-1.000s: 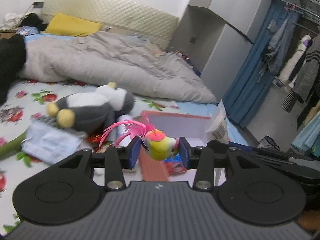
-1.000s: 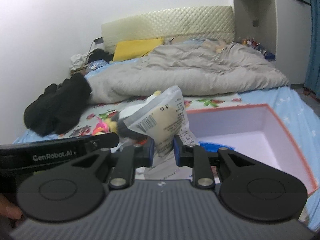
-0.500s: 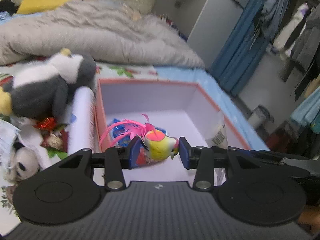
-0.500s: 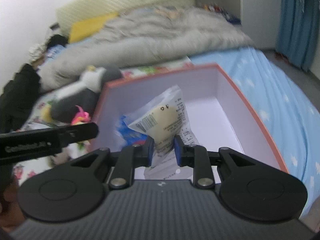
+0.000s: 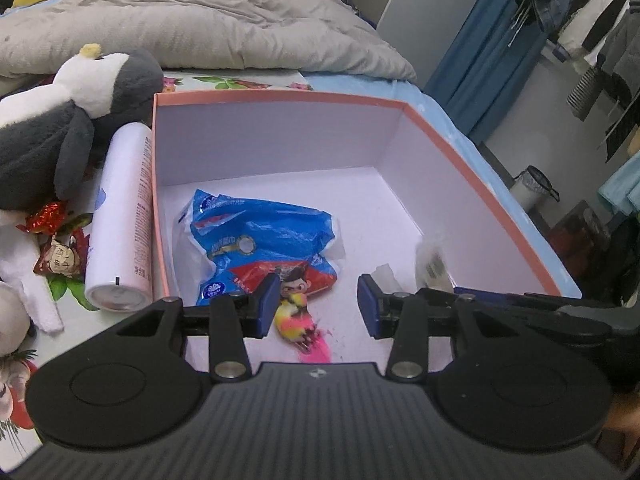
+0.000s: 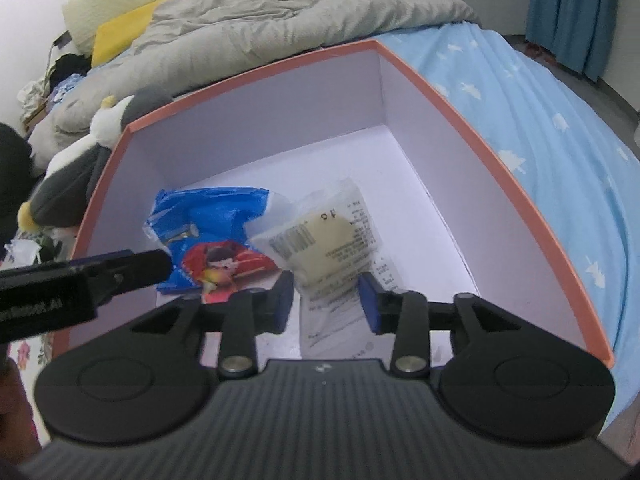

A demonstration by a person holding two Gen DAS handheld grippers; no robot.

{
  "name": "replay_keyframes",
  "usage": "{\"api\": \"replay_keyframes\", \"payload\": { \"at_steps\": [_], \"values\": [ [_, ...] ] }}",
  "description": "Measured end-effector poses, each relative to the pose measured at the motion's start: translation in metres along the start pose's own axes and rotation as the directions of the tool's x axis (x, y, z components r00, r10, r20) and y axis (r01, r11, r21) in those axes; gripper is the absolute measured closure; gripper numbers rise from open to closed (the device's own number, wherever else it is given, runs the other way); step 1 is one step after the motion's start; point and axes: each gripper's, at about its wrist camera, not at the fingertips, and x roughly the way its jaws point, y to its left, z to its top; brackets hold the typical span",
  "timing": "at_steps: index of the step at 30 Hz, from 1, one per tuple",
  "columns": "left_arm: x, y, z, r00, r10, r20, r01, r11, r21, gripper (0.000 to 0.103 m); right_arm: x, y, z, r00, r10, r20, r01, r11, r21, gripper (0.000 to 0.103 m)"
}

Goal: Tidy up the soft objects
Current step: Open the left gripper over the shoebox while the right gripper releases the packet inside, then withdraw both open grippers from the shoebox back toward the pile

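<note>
Left tool [image 5: 318,305] apart, yellow-pink feathered toy bird [image 5: 294,317] loose; right tool [image 6: 326,302] just opened, clear packet [image 6: 328,240] free in orange-rimmed box [image 6: 460,92].

A white spray can [image 5: 120,224] lies beside, maybe touching, the box.

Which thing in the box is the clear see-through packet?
The clear packet with the pale cream filling and a barcode, lying between the right tongs. The blue packet beside it is crinkly and not see-through, and the little toy is yellow and pink.
</note>
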Motion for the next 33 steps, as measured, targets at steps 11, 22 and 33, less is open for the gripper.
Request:
{"api": "replay_keyframes", "payload": {
  "at_steps": [11, 22, 33],
  "values": [
    [-0.061, -0.009, 0.010, 0.996, 0.009, 0.086, -0.011, 0.999, 0.031, 0.033, -0.041, 0.004, 0.003, 0.997, 0.035, 0.066, -0.037, 0.999, 0.027, 0.042],
    [-0.166, -0.018, -0.007, 0.977, 0.005, 0.213, -0.019, 0.998, 0.066, 0.029, -0.123, 0.040, -0.007, 0.977, 0.083, 0.197, -0.079, 0.996, -0.030, 0.042],
    [-0.264, -0.008, -0.055, 0.950, 0.017, 0.310, -0.041, 0.997, 0.072, 0.026, -0.192, 0.084, -0.046, 0.953, 0.123, 0.277, -0.101, 0.991, -0.092, 0.042]
  ]
}}
